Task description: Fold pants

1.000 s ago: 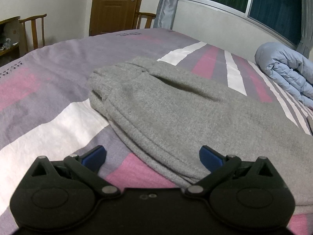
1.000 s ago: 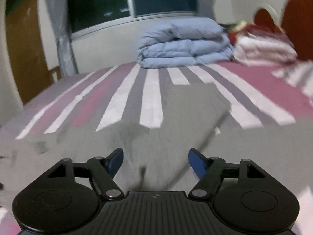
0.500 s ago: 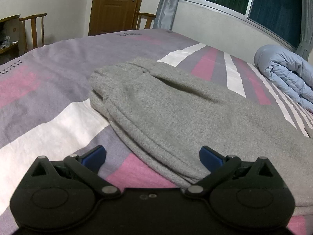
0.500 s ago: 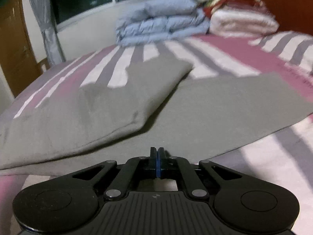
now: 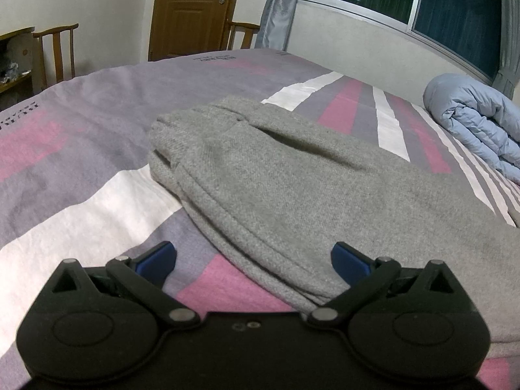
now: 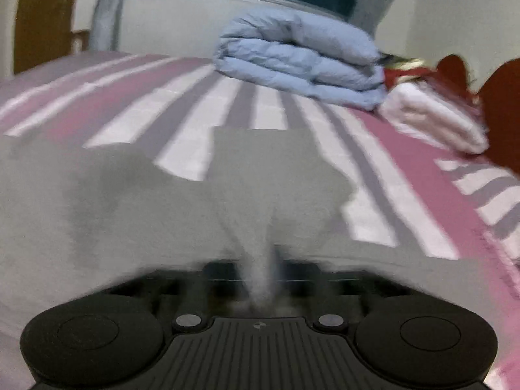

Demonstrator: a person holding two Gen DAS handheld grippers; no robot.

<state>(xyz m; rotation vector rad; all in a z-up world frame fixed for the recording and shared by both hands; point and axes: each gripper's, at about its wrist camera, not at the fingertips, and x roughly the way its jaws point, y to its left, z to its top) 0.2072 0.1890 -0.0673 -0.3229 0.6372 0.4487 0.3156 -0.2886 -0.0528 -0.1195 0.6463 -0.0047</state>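
Note:
Grey pants lie on the striped bed, waistband end at the far left in the left wrist view. My left gripper is open and empty, hovering over the near hem edge of the pants. In the blurred right wrist view the pants spread across the bed, and my right gripper is shut on a pinched ridge of the grey fabric, lifted a little off the bed. Its fingertips are hidden by cloth and blur.
The bed sheet has pink, white and purple stripes. A folded light-blue duvet and a white folded blanket lie at the far side. Wooden chairs and a door stand beyond the bed.
My right gripper went from open to shut, then took hold of the pants fabric and is moving with it. My left gripper has stayed open and nearly still.

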